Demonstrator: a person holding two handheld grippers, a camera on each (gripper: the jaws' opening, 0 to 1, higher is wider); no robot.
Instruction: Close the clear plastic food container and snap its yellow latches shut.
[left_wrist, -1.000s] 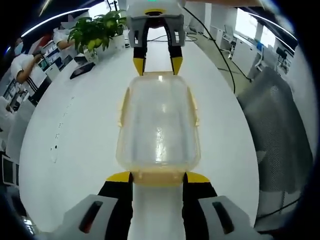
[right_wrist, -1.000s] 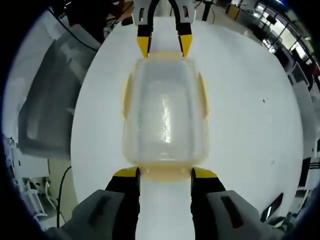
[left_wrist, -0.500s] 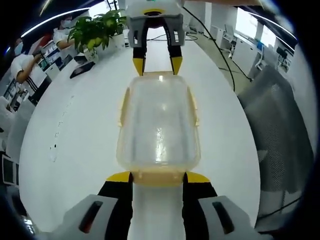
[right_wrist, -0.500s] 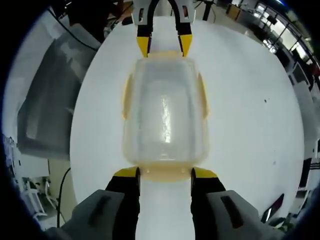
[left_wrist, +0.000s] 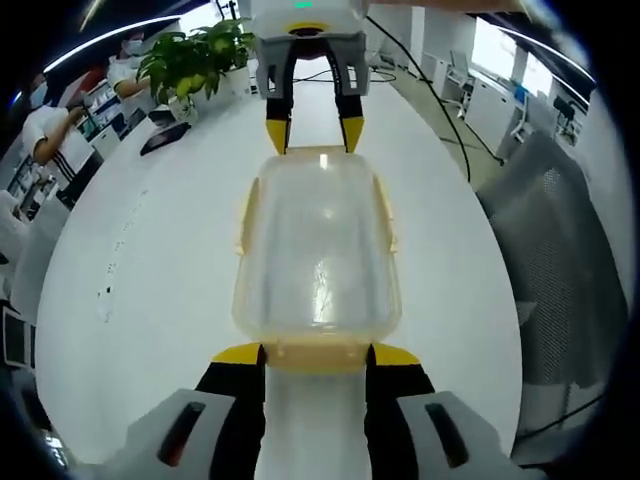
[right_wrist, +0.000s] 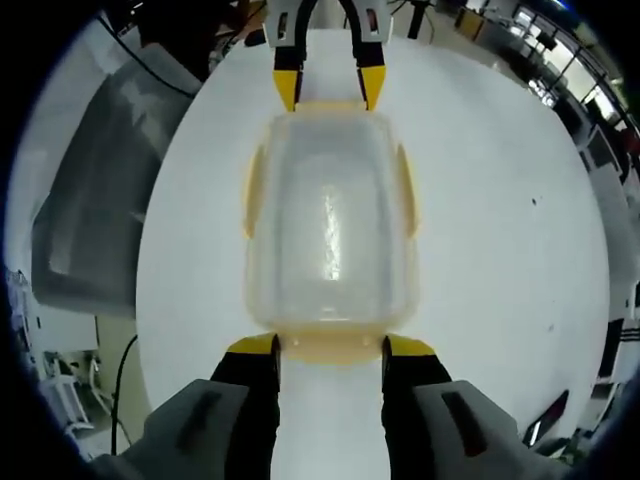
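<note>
While container (left_wrist: 317, 250) lies between tools, plant (left_wrist: 195, 60) stands beyond.

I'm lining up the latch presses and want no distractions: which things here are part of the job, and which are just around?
Job:
clear container
yellow end latch
left gripper
right gripper

Just around:
white table
potted plant
mesh chair back

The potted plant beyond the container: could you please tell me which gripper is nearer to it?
Right. The right gripper is at the container's end toward the potted plant; the left gripper is at the opposite end, the container's length further off.
</note>
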